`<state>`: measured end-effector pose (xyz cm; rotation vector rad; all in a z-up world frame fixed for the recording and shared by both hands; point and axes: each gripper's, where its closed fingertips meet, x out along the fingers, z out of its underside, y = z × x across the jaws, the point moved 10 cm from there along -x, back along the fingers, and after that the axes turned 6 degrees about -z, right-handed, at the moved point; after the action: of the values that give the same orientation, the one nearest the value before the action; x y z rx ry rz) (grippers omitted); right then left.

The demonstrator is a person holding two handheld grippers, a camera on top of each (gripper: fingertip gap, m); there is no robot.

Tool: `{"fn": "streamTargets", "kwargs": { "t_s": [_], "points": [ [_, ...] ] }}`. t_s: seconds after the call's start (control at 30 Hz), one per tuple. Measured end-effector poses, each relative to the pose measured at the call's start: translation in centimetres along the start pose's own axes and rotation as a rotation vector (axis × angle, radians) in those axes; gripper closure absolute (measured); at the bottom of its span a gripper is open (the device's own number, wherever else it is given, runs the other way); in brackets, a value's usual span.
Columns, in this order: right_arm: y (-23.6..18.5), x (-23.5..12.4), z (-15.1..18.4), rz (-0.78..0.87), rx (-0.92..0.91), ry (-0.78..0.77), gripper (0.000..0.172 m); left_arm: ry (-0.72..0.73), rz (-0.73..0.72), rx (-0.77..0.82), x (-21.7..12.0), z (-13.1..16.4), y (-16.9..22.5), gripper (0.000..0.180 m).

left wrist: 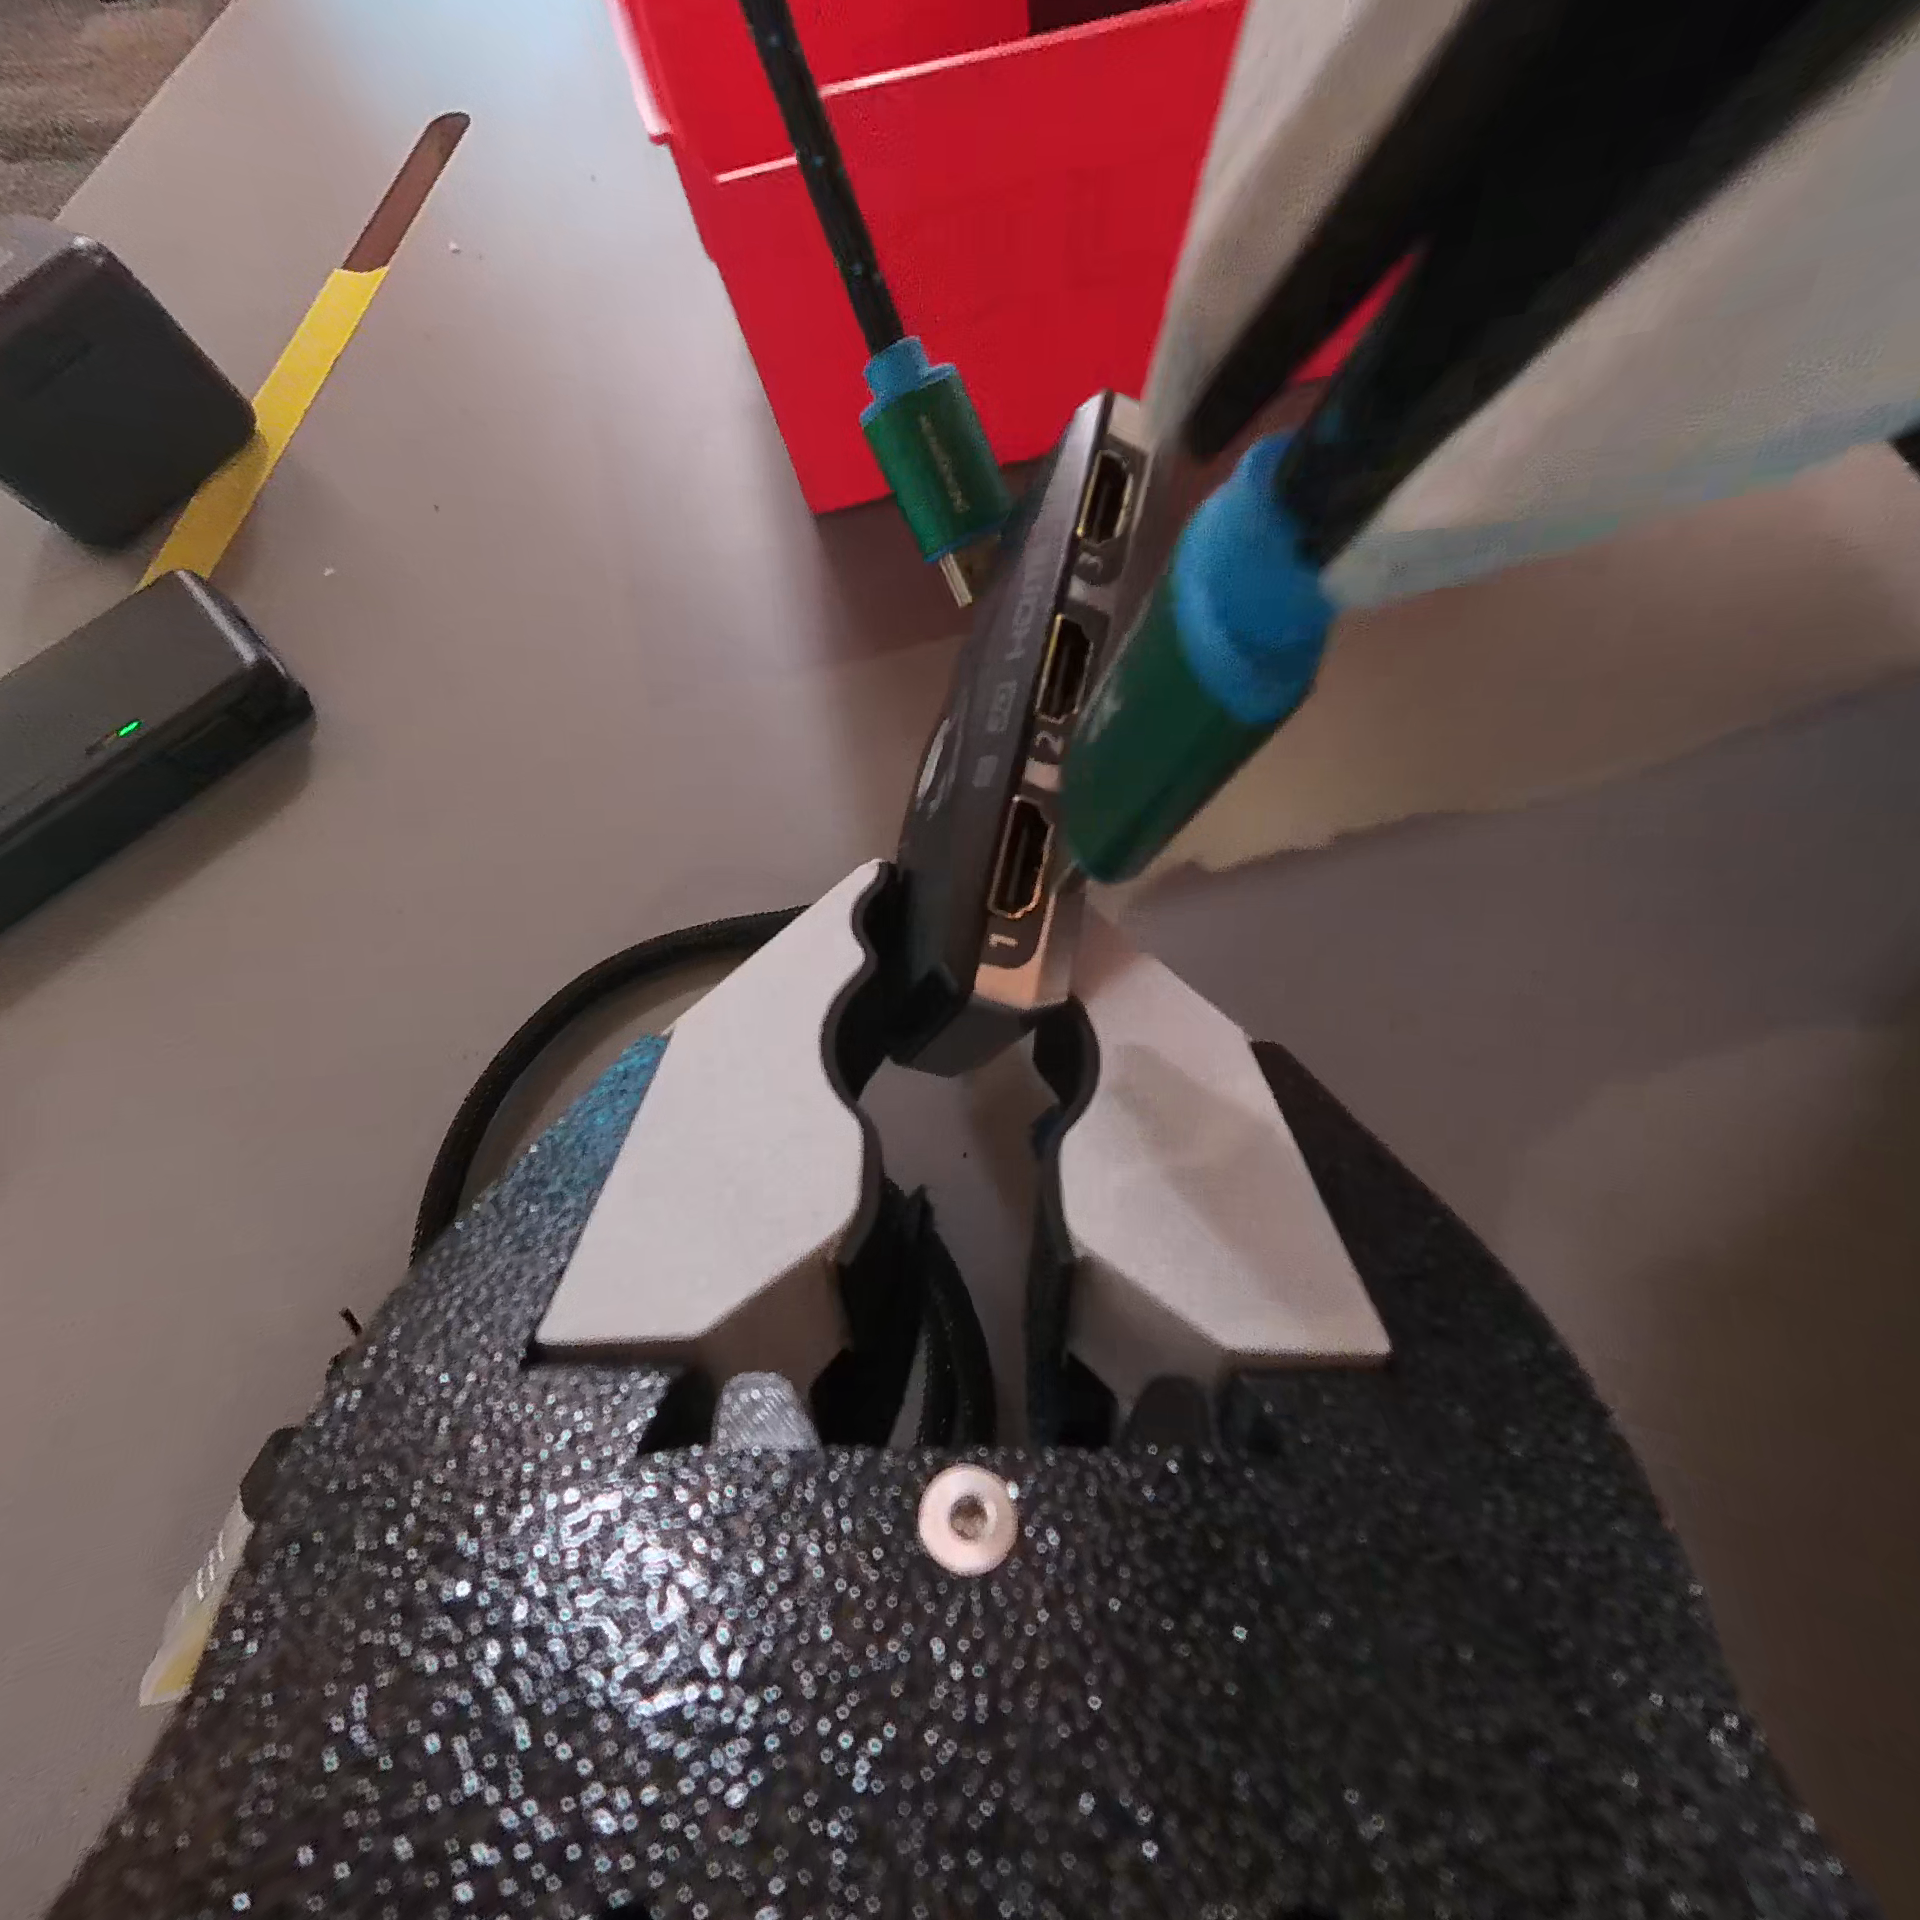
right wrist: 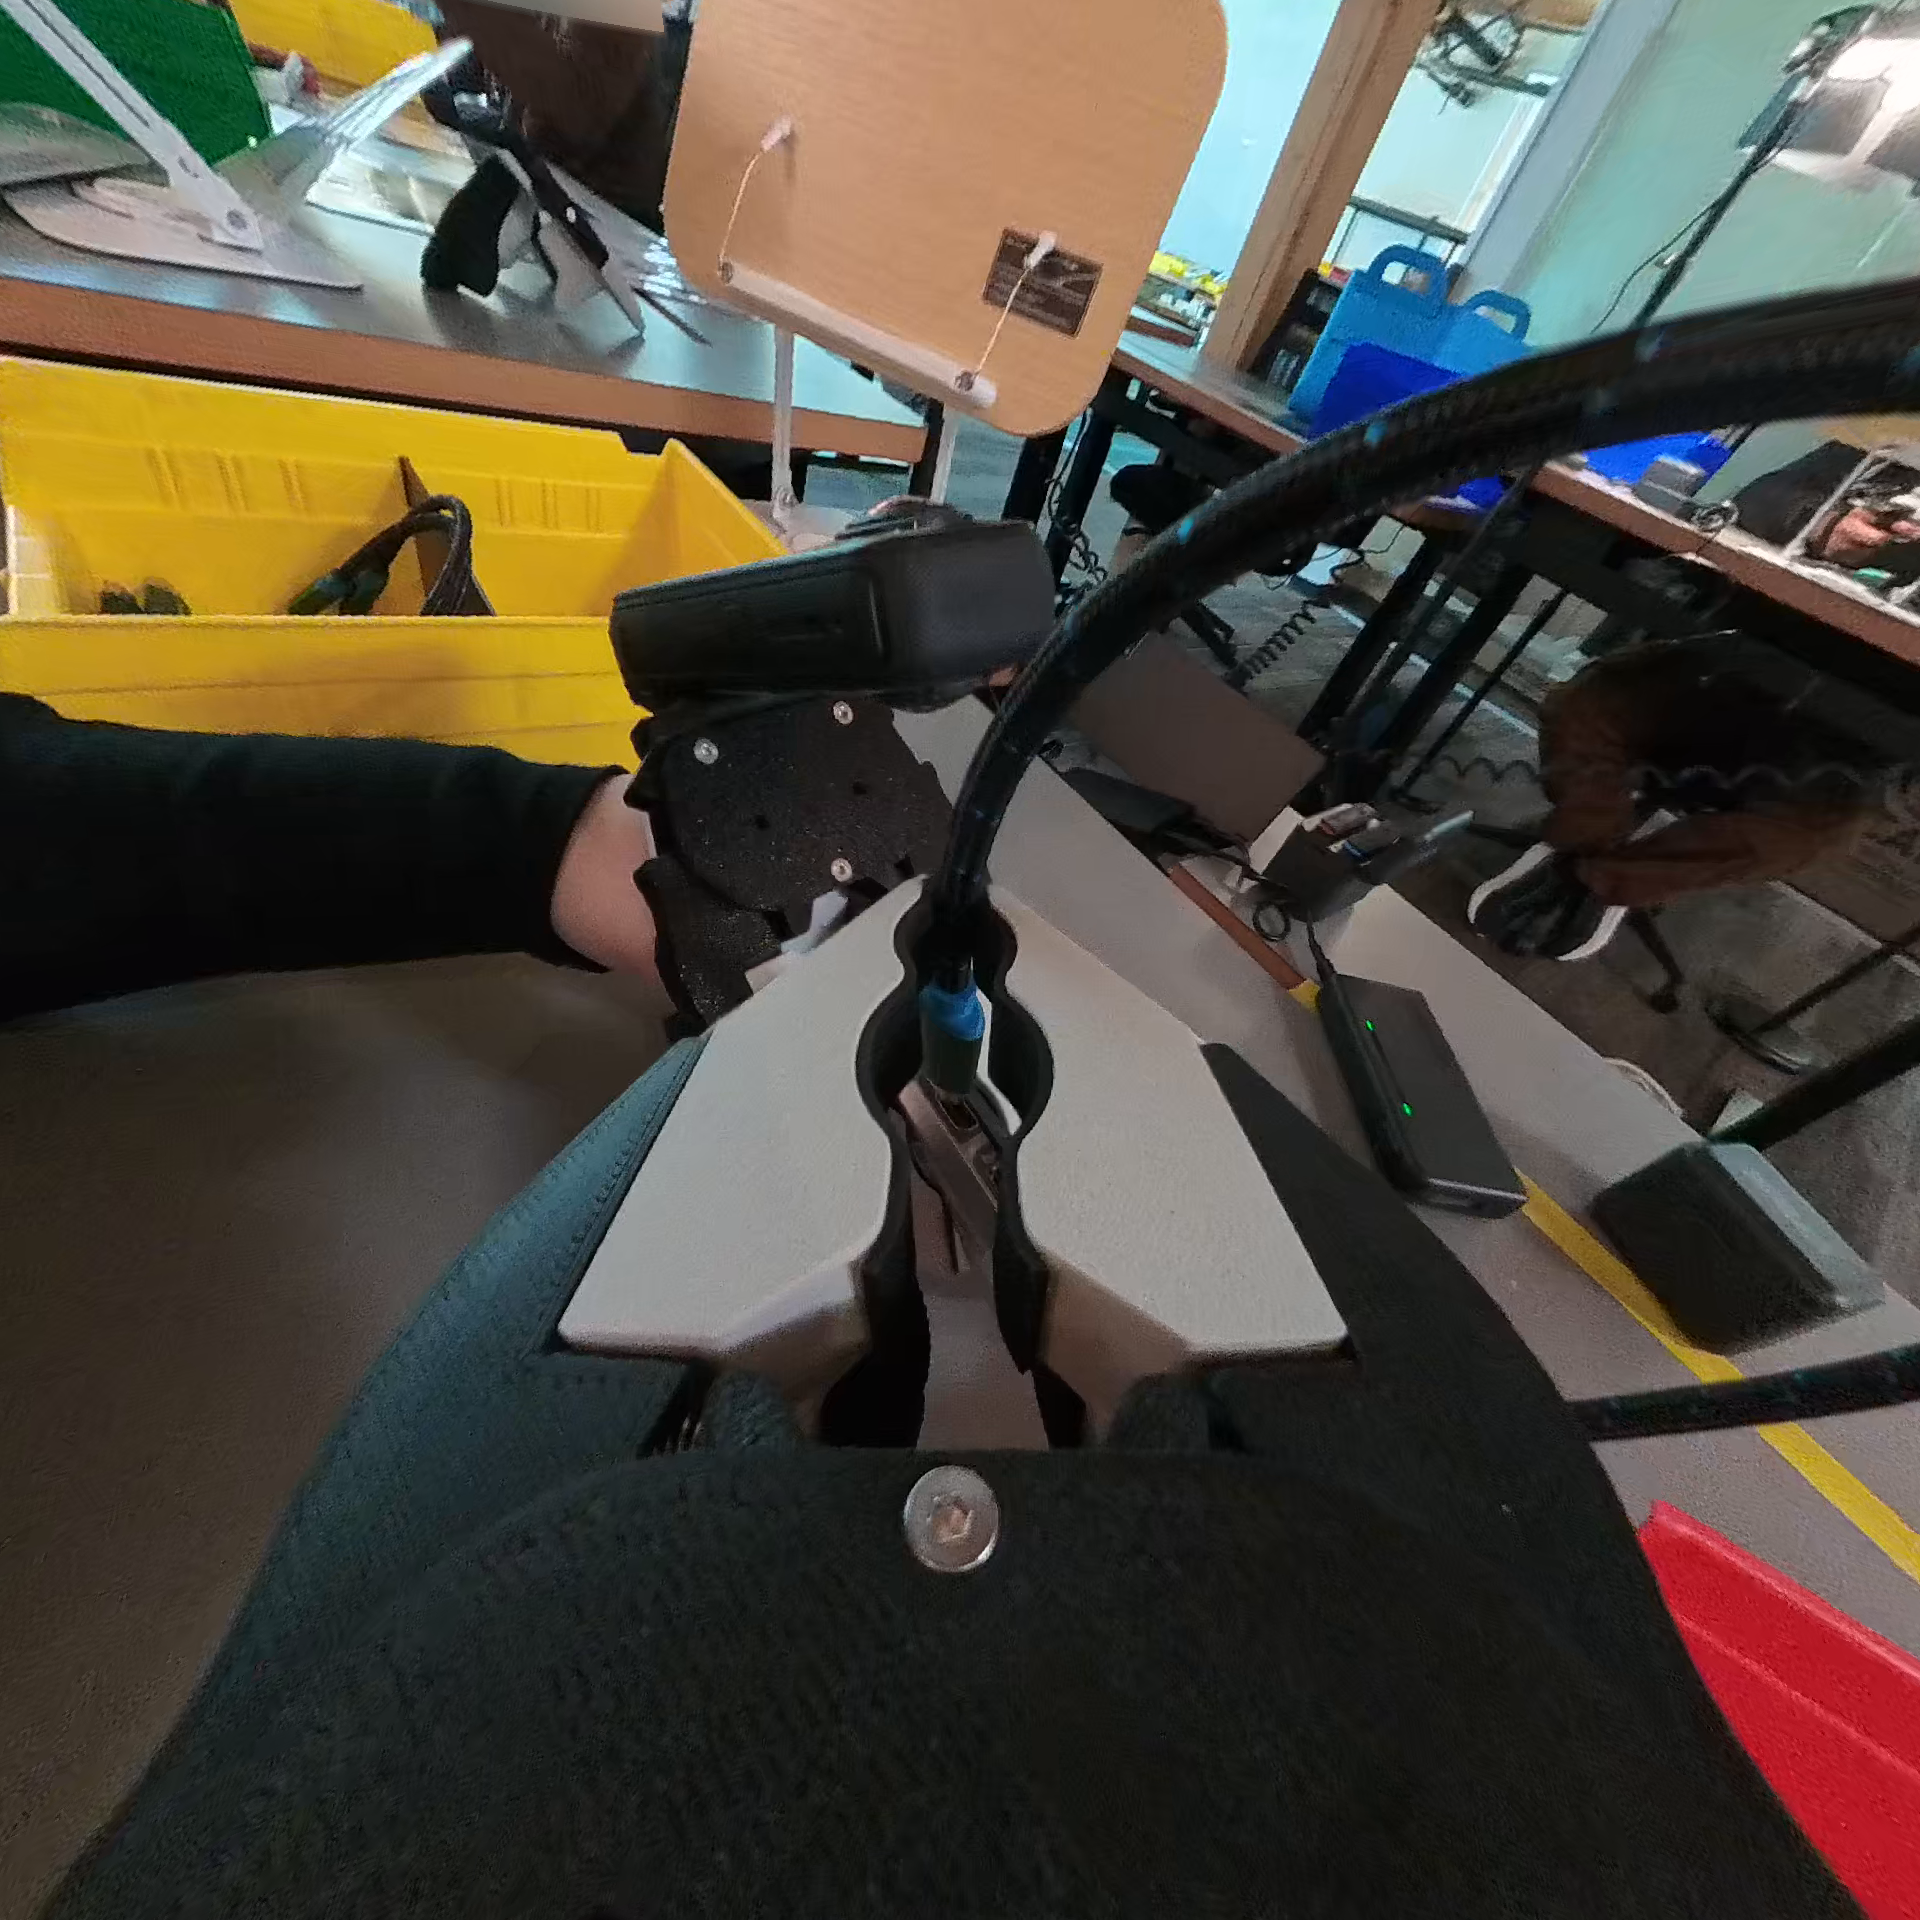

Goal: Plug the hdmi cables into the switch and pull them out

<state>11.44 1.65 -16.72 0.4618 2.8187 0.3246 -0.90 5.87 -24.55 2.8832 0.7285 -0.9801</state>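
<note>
My left gripper is shut on the near end of the dark grey HDMI switch and holds it tilted above the table. Its three gold ports face right and show empty. My right gripper is shut on a black braided HDMI cable just behind its blue collar. In the left wrist view it comes in from the upper right. The cable's green plug points at the switch, with its tip beside the nearest port. A second green plug hangs on its cable by the switch's far end.
A red box stands behind the switch. A black power bank with a green light, a dark box and yellow tape lie on the left. A yellow bin and a wooden board stand beyond the left hand. My hands' fingertips stand some 12 cm from each other. To the black power bank: left tips about 25 cm, right tips about 30 cm. The right camera catches it too, in the right wrist view.
</note>
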Motion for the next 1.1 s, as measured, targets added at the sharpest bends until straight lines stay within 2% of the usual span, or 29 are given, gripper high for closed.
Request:
{"fn": "streamTargets", "kwargs": {
  "t_s": [0.17, 0.47, 0.7, 0.9, 1.1],
  "points": [
    [0.2, 0.6, 0.5, 0.007, -0.019, -0.05, 0.169, 0.006, 0.006, -0.006, -0.1, 0.1, -0.1, 0.158],
    [-0.1, 0.8, 0.6, 0.042, -0.016, -0.049, 0.168, -0.004, 0.001, -0.014, 0.0, -0.1, 0.0, 0.158],
    [-0.7, 0.8, 0.4, 0.108, -0.083, -0.105, 0.168, -0.009, -0.008, -0.051, 0.0, -0.3, -0.1, 0.159],
    [-0.8, 1.2, 0.4, 0.123, -0.093, -0.131, 0.168, -0.037, -0.055, -0.002, 0.1, -0.5, 0.2, 0.16],
    [-0.4, 1.1, 1.3, 0.117, -0.049, -0.076, 0.168, -0.054, -0.095, 0.025, 0.2, -0.6, 0.3, 0.161]
  ]
}}
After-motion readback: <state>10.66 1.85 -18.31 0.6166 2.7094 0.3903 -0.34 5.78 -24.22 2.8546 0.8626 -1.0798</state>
